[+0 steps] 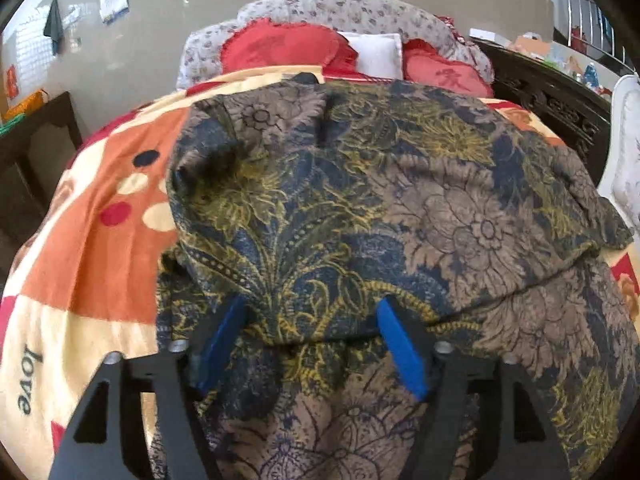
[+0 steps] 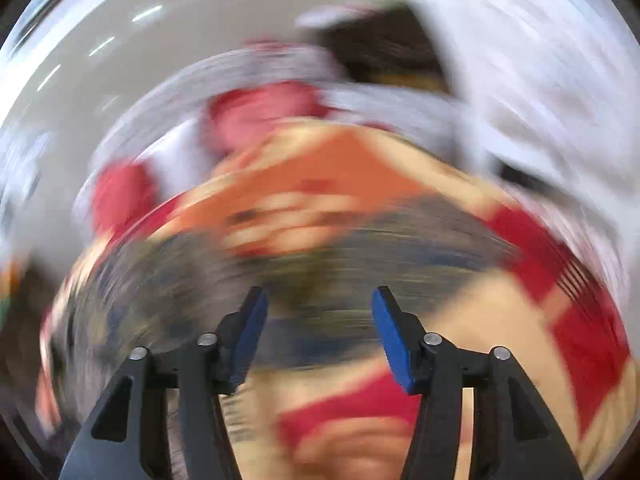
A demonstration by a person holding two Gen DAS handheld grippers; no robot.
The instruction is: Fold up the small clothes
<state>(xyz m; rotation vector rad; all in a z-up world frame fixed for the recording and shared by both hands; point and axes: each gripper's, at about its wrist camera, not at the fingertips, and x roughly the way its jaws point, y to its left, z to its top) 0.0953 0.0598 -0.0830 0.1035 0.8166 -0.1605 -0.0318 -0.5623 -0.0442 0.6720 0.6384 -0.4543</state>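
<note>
The floral garment [image 1: 360, 208] lies on the patterned bedspread [image 1: 96, 248], one layer doubled over toward the near edge. The left gripper [image 1: 312, 340] stands apart astride that folded edge, gripping nothing; the loose layer could slide back or bunch. The right gripper [image 2: 316, 332] is also apart and empty, its view smeared, hiding the garment's right side.
</note>
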